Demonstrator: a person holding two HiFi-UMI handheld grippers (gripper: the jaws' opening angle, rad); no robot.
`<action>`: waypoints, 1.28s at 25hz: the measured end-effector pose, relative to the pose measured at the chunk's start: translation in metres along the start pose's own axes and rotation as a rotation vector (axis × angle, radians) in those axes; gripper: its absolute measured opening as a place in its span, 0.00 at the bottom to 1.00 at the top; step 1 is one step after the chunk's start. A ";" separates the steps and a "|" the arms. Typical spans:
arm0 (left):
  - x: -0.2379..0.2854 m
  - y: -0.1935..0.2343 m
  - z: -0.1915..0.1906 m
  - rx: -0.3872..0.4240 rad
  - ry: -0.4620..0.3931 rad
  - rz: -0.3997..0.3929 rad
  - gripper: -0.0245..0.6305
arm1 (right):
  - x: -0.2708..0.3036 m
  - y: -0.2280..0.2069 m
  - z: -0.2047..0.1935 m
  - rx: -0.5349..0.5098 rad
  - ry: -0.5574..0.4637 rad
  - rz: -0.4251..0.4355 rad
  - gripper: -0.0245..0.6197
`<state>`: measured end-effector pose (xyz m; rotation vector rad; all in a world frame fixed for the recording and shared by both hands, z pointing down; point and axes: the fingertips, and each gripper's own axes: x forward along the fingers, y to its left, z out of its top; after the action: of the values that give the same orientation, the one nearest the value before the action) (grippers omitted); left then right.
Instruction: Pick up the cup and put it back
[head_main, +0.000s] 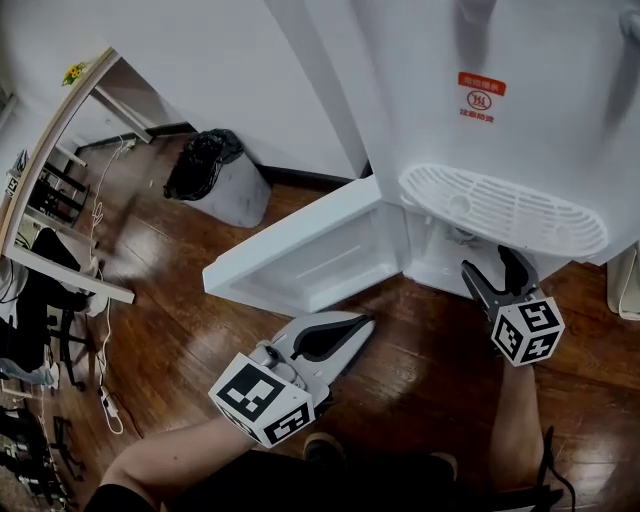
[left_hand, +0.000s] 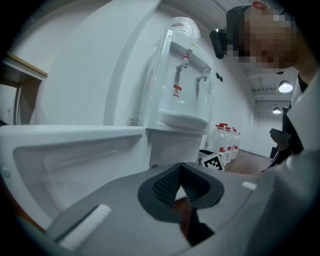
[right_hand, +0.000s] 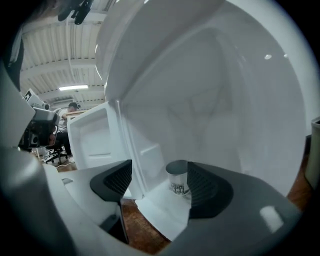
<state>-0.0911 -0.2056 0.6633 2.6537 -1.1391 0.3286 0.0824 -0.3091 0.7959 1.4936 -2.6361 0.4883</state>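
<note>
A small metal cup with dark print stands upright on the white floor of the water dispenser's lower cabinet. It shows only in the right gripper view. My right gripper is open just in front of it, and the cup sits beyond the pads, its right side partly hidden by the right finger. In the head view the right gripper reaches into the cabinet under the drip tray. My left gripper hangs low over the floor, its jaws shut on nothing.
The cabinet door stands swung open to the left, between the two grippers. A bin with a black bag stands by the wall. A desk edge and cables are at far left. Water bottles stand beside the dispenser.
</note>
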 end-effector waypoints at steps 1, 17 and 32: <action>0.000 0.002 -0.002 -0.009 0.002 0.002 0.04 | 0.007 -0.001 -0.005 0.002 0.009 0.001 0.56; -0.011 0.015 -0.017 -0.043 0.016 -0.012 0.04 | 0.087 -0.041 -0.056 0.011 0.100 -0.067 0.64; -0.023 0.023 -0.028 -0.051 0.043 0.006 0.04 | 0.118 -0.057 -0.072 0.010 0.089 -0.116 0.69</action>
<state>-0.1266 -0.1964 0.6858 2.5865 -1.1278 0.3514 0.0625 -0.4111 0.9031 1.5785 -2.4671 0.5457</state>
